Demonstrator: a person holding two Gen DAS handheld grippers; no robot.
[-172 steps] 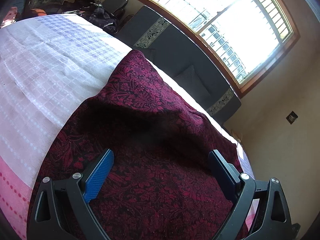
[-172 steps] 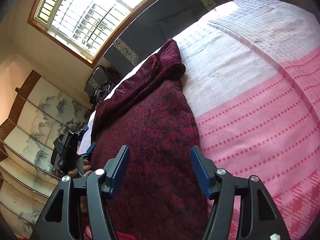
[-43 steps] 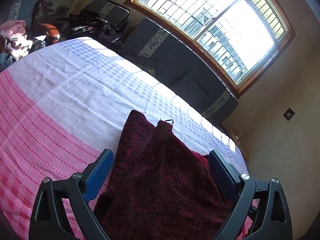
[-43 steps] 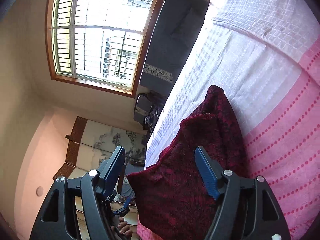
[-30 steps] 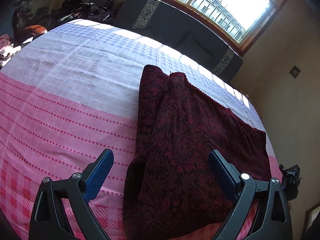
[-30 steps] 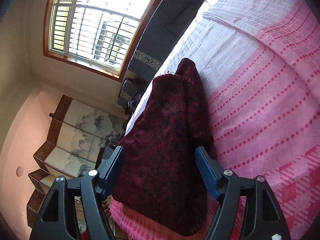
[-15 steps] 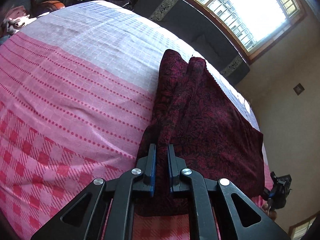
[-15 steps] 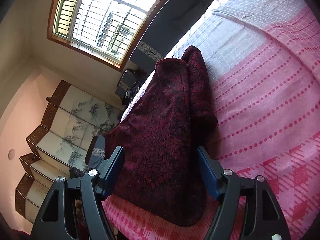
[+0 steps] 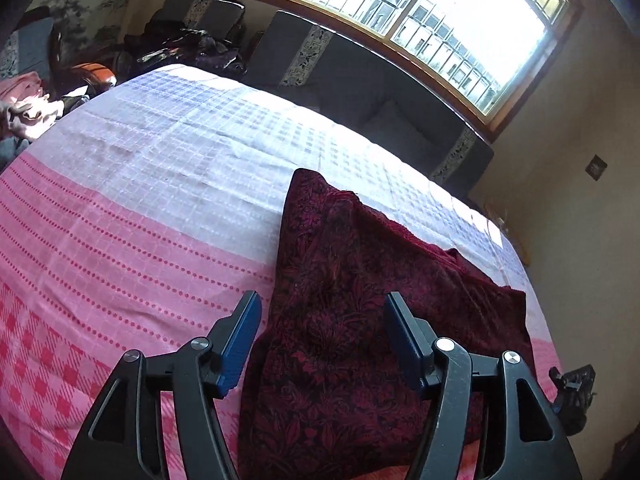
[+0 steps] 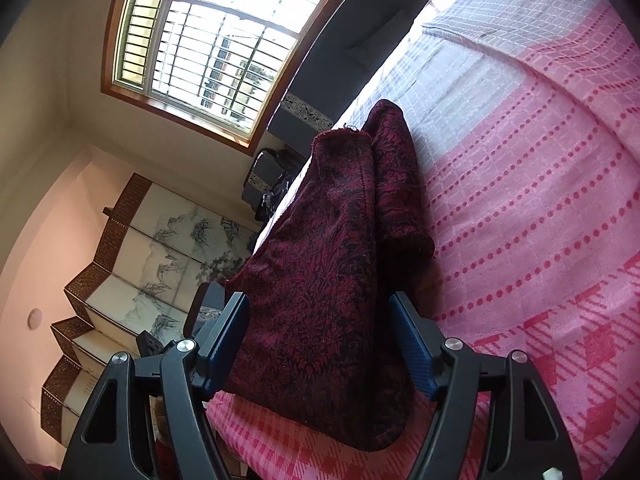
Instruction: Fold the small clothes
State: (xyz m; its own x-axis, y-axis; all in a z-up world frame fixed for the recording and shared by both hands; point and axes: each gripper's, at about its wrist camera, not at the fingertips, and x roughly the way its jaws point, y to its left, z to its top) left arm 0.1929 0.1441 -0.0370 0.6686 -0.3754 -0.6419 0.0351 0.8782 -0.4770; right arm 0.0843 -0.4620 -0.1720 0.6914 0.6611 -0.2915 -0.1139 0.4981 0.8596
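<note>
Left claw (image 9: 322, 336) opening, nothing pinched, right claw (image 10: 320, 334) wide and empty over the maroon garment (image 9: 360, 300) on the bed (image 9: 140, 200); risk: bunched fold at 12 o'clock slumps open, unpinned

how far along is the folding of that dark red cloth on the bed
Done: the dark red cloth lies on the pink and white bedspread, folded over itself, with a doubled ridge along its left side in the left wrist view. In hand: nothing; the left gripper is opening with no cloth pressed between its pads, and the right gripper is open. Left: probably another fold to make it compact, then smoothing.
</note>
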